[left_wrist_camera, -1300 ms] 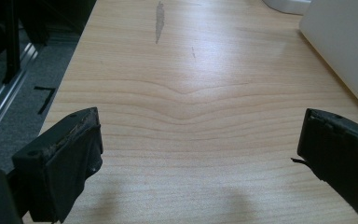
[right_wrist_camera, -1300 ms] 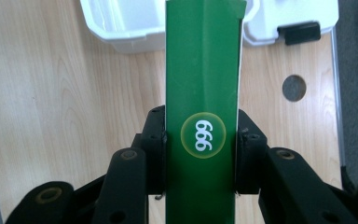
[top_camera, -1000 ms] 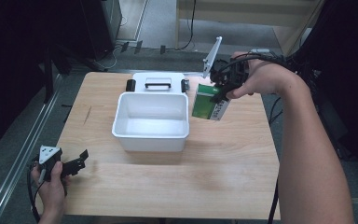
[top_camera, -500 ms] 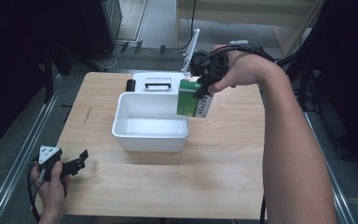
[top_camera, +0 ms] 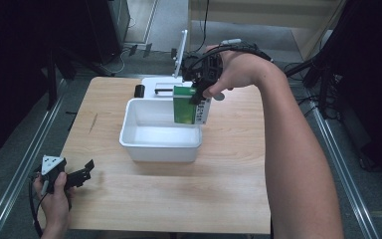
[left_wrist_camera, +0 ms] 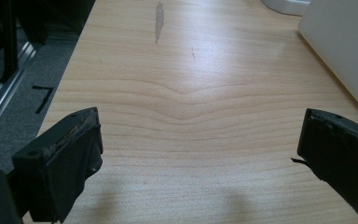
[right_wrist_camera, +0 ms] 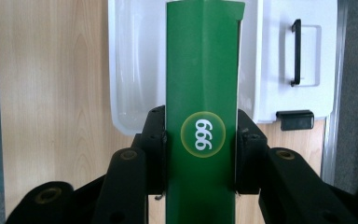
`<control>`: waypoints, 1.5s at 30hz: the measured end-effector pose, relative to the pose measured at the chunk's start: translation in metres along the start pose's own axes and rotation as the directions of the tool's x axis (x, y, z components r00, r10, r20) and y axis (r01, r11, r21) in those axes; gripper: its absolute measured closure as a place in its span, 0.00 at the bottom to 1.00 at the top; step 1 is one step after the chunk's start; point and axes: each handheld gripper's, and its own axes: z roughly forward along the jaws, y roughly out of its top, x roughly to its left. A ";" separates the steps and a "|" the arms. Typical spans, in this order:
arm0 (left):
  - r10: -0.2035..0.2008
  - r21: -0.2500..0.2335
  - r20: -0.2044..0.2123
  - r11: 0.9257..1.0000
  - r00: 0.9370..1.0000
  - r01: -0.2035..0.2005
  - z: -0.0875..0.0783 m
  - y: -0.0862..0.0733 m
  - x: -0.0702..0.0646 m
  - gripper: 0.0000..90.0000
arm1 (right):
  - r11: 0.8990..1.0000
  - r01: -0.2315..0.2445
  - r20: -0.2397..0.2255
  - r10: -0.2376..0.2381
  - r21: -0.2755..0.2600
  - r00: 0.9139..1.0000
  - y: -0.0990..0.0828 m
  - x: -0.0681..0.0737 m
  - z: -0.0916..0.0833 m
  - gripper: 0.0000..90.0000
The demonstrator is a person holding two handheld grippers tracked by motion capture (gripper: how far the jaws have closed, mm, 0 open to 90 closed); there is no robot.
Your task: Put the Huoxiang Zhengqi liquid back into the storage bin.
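Green carton (right_wrist_camera: 201, 116), marked 999, is pinched between the jaws of the right hand-held gripper (right_wrist_camera: 200, 140), one jaw pressed to each side. It has travelled from beside the white tub (top_camera: 144, 144) to hang over its right rim, likely about to go in. One carton, one tub, one white lid (right_wrist_camera: 303, 51) behind. Left hand-held gripper (left_wrist_camera: 200, 158) rests spread on the wooden worktop (top_camera: 179, 199).
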 end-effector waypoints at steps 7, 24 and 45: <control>-0.001 0.001 0.001 1.000 1.000 0.001 0.000 0.000 0.000 0.01 | 1.000 0.019 -0.004 -0.019 -0.001 1.000 0.009 0.000 0.010 0.72; -0.003 0.001 0.002 1.000 1.000 0.003 0.000 0.000 0.001 0.01 | 0.997 0.083 -0.014 -0.083 0.007 0.996 0.011 -0.005 0.042 0.72; -0.001 0.002 0.002 1.000 1.000 0.001 -0.001 0.000 -0.001 0.01 | 0.999 0.051 -0.051 -0.052 -0.017 0.997 -0.005 -0.010 0.071 0.72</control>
